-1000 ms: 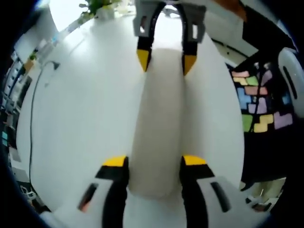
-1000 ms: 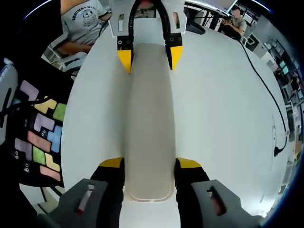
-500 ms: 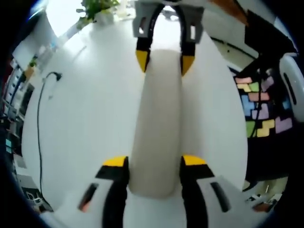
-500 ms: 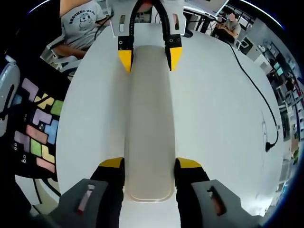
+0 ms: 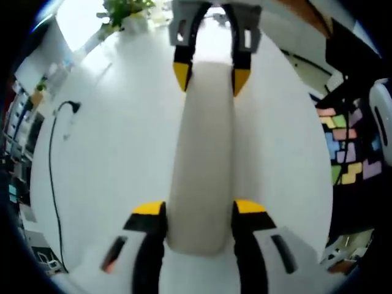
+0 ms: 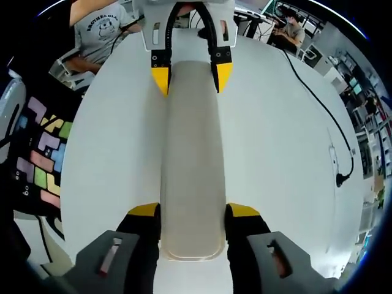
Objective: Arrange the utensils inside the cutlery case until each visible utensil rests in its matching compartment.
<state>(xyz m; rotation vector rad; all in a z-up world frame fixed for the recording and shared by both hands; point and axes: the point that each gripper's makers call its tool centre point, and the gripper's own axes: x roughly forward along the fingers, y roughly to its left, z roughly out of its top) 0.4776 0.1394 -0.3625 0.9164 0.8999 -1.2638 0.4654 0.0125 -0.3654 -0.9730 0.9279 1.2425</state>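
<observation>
— Two grippers, what do they hold?
— My left gripper (image 5: 200, 210) clamps one end of the cutlery case (image 5: 203, 153), my right gripper (image 6: 191, 212) the other, above the white table (image 6: 275, 153).

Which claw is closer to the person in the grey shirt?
The left gripper, clamping the beige case's far end in the right gripper view; the right gripper holds the near end.

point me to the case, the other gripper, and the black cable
cutlery case (image 6: 191, 165): right gripper view, middle of its lid.
left gripper (image 6: 187, 78): right gripper view, between its yellow tips.
black cable (image 6: 318, 110): right gripper view, mid-run on table.
</observation>
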